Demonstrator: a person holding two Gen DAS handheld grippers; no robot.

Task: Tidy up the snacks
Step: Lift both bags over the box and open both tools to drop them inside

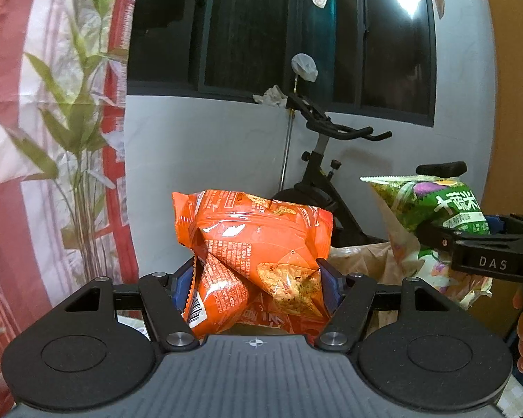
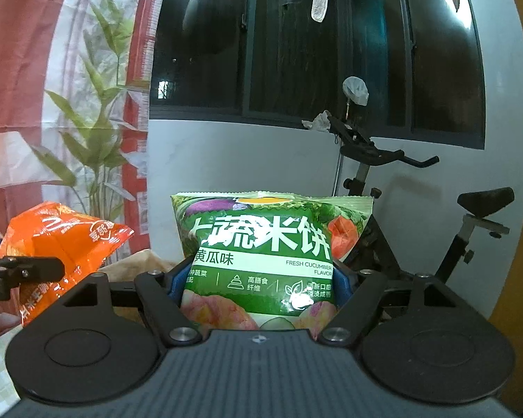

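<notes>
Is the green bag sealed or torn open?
Sealed, as far as shows: the green bag has its crimped top edge intact and looks puffed between the right tool fingers. Its bottom is hidden.

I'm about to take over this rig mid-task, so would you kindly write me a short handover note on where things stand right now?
Left hand-held gripper: shut on the orange snack bag, which is crumpled between the pads and held up in the air.
Right hand-held gripper: shut on the green cucumber rice-cracker bag, held upright, label facing the camera.
Both bags are lifted side by side, orange to the left of green, in front of the exercise bike and the window.
Done: both bags picked up.
Left: setting both down; the spot for them is not in view, so find it before lowering either one.
</notes>
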